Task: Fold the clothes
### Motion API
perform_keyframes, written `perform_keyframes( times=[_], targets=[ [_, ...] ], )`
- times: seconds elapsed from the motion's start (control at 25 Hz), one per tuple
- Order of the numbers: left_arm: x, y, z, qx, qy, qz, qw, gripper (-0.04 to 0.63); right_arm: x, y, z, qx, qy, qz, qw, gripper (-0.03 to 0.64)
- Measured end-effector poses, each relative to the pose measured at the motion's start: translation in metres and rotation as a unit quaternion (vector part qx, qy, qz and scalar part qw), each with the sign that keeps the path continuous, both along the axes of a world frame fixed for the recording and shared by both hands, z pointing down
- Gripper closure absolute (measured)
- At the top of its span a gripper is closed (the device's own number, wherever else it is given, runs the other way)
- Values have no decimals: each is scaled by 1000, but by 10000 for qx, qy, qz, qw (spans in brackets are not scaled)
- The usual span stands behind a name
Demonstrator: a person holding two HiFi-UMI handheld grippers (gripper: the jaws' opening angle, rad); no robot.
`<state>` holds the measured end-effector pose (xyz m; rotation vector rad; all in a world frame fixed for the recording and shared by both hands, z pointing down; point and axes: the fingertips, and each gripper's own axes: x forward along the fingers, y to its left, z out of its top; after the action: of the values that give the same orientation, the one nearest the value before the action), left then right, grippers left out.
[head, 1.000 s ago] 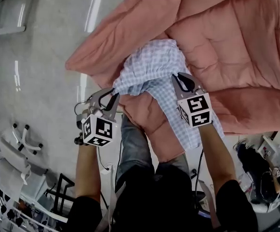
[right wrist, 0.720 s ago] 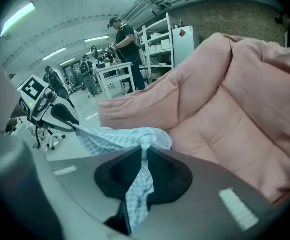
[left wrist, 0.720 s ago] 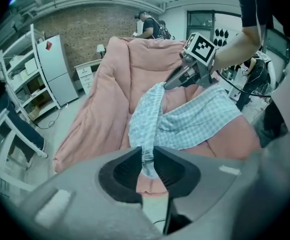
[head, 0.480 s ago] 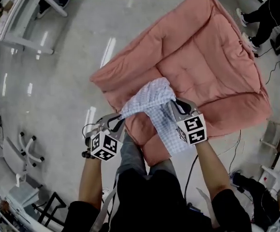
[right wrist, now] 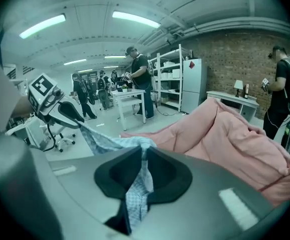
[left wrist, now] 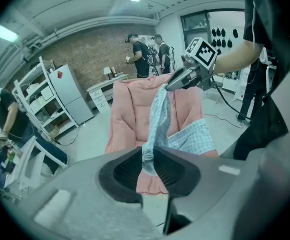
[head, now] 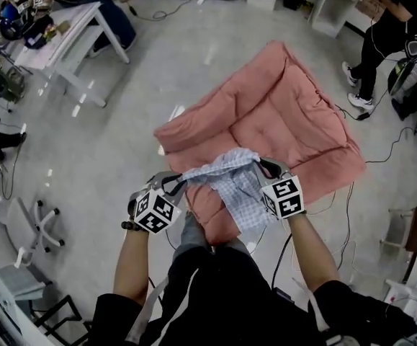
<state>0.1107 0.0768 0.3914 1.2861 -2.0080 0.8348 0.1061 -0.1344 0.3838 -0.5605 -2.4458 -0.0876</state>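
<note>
While the person holds both grippers up in front of the body, a blue-and-white checked garment (head: 231,181) hangs stretched between them. It is over the near corner of a pink quilt (head: 280,107), which lies spread on the grey floor (head: 122,114). The left gripper (head: 173,184) has its jaws closed tight on one bunched edge of the garment. In the left gripper view the cloth is pinched between the black pads and runs up and away to the other gripper. The right gripper (head: 266,168) is clamped the same way on the opposite edge. The right gripper view shows cloth squeezed between the pads, with a tail hanging below the jaws and the rest running off to the left. In the head view the top edge is taut from gripper to gripper and the loose middle droops toward the person's legs. Cannot tell if the hanging part touches the quilt.

A white table (head: 78,38) stands at upper left with a person beside it, and an office chair (head: 32,225) is at lower left. Another person (head: 388,34) stands at upper right, and cables (head: 388,146) trail on the floor right of the quilt. The left gripper view also shows a brick wall with a grey fridge (left wrist: 74,96) beside open shelves (left wrist: 39,104)
</note>
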Motion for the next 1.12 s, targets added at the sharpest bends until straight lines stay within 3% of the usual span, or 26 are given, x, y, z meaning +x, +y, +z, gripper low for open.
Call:
perform_keyframes(
  times=[0.4, 0.68, 1.12],
  targets=[
    [26, 10, -78, 204, -198, -367, 9989, 515, 24, 7, -69, -305, -297, -127, 9990, 572],
    [29, 12, -106, 61, -390, -341, 9986, 515, 20, 9, -104, -611, -685, -13, 9958, 572],
    [-9, 21, -111, 442, -416, -133, 9981, 515, 4, 16, -115, -284, -697, 293, 9967, 574]
  ],
)
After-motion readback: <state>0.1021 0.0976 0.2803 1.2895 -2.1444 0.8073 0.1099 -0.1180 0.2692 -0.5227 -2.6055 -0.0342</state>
